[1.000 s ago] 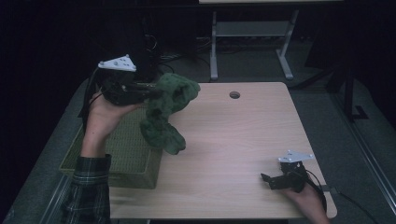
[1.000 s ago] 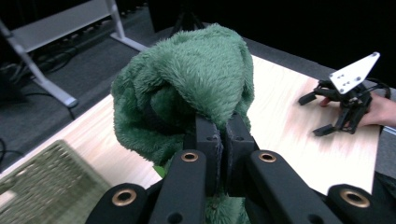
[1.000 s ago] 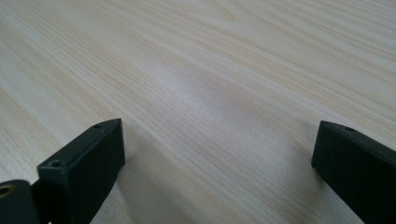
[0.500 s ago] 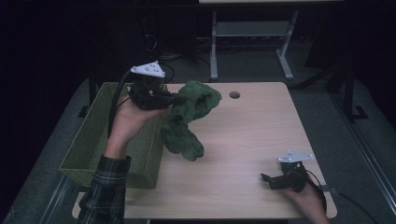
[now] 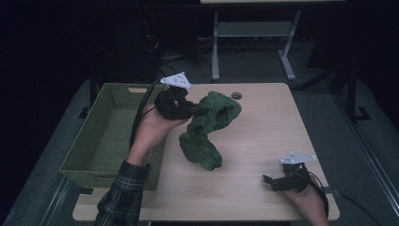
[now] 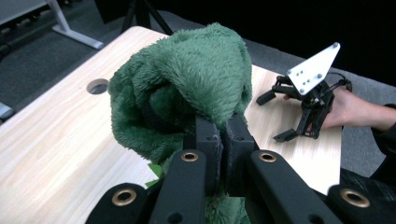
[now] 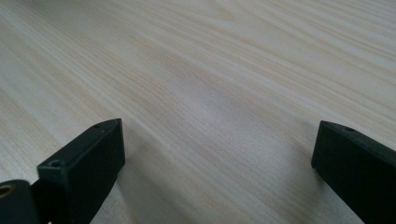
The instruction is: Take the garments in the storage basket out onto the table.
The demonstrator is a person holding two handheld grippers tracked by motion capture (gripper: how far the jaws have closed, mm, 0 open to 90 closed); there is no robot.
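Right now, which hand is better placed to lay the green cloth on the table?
Left: the left gripper is clamped on the green cloth above the table; the right gripper rests open, apart.

Dark green fuzzy cloth [image 5: 207,127]; olive-green woven basket [image 5: 101,136]; pale wood-grain table [image 5: 263,127] with fine streaks. Black left gripper [image 6: 219,133] and black right gripper [image 5: 269,181], each with a light grey plate. Green-and-dark plaid sleeve [image 5: 120,197].

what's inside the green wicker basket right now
The green wicker basket looks empty on its visible floor. The person's left forearm covers its near right corner, so that part cannot be checked.
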